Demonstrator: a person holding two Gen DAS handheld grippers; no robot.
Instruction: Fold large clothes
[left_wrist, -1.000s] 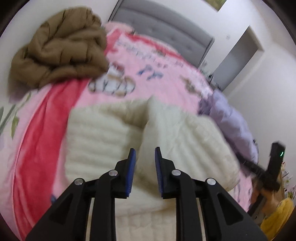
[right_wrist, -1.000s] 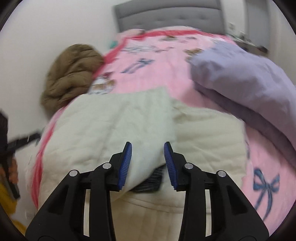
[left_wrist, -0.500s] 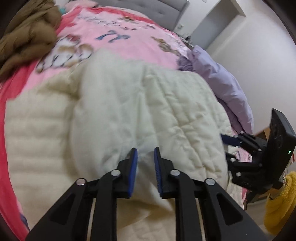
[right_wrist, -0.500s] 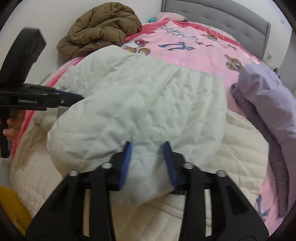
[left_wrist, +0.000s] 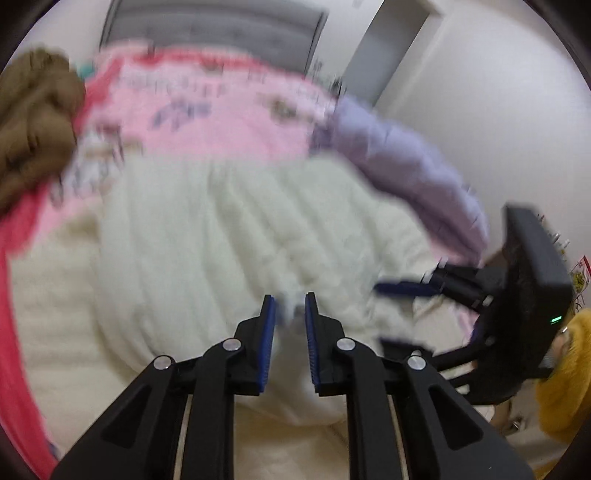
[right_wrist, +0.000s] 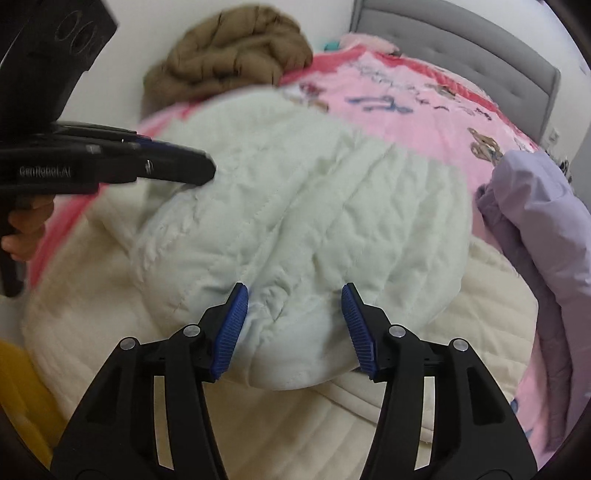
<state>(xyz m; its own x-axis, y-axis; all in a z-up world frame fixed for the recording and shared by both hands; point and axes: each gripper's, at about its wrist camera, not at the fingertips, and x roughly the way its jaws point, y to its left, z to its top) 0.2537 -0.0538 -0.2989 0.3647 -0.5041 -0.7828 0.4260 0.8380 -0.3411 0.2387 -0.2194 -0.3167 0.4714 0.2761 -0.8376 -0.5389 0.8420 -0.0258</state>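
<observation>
A cream quilted jacket (right_wrist: 306, 206) lies on the bed with one half folded over the other; it also shows in the left wrist view (left_wrist: 221, 240). My left gripper (left_wrist: 290, 314) has its jaws narrowly apart over the near fold edge, with fabric seen between the blue pads. It also shows in the right wrist view (right_wrist: 199, 168), tips touching the jacket's left side. My right gripper (right_wrist: 293, 299) is open wide, its pads either side of the rounded near fold. It also shows in the left wrist view (left_wrist: 399, 317), open.
A pink printed bedspread (right_wrist: 406, 96) covers the bed. A brown puffy coat (right_wrist: 232, 59) lies at the back left. A lilac jacket (right_wrist: 535, 229) lies on the right. A grey headboard (right_wrist: 461, 48) and white walls stand behind.
My right gripper has opened wide and let go of the fold. My left gripper's jaws have parted slightly. The folded half now lies flat on the lower half.
</observation>
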